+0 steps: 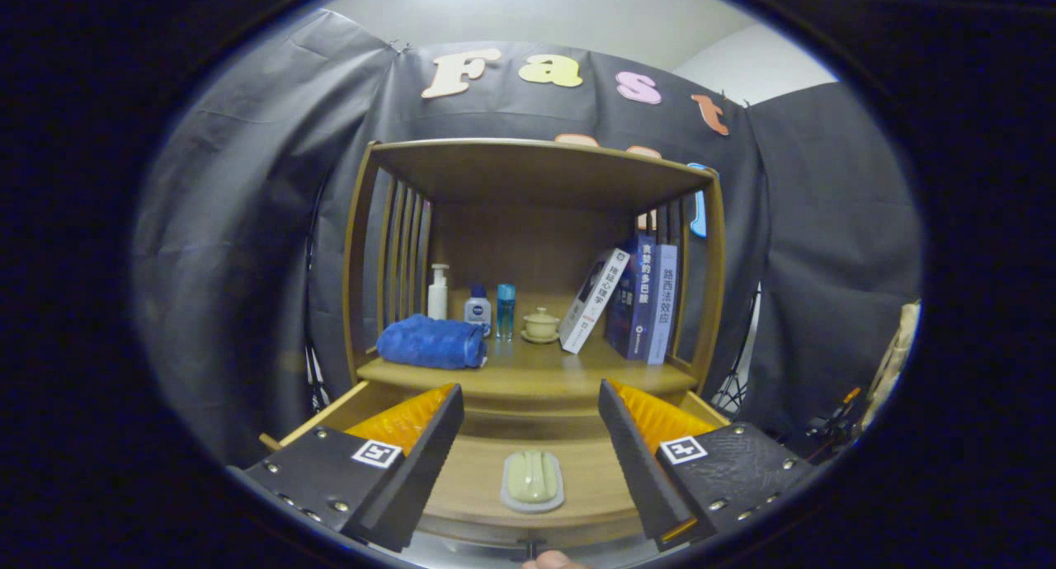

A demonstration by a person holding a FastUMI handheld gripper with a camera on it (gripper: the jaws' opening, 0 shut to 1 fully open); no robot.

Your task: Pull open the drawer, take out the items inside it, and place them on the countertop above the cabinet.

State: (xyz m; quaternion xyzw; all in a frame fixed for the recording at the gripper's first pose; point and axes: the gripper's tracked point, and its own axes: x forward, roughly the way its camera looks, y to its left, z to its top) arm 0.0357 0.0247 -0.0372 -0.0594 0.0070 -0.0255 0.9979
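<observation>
Presently the claw point(530, 437) hangs spread wide and empty above the pulled-open wooden drawer point(594, 478), its fingers straddling the pale green oblong soap-like item on a grey tray point(532, 481) between them, evidently lined up for descent; wooden tabletop point(536, 379) lies beyond.

The drawer point(577, 478) stands pulled out, open from above; the tool point(528, 425) hangs over it, fingers spread wide, with the soap dish point(532, 480) lying free between them. On the counter point(536, 379), the towel point(431, 342), bottles point(477, 309), small pot point(541, 324) and books point(635, 301) crowd the back; the front strip lies bare.
</observation>
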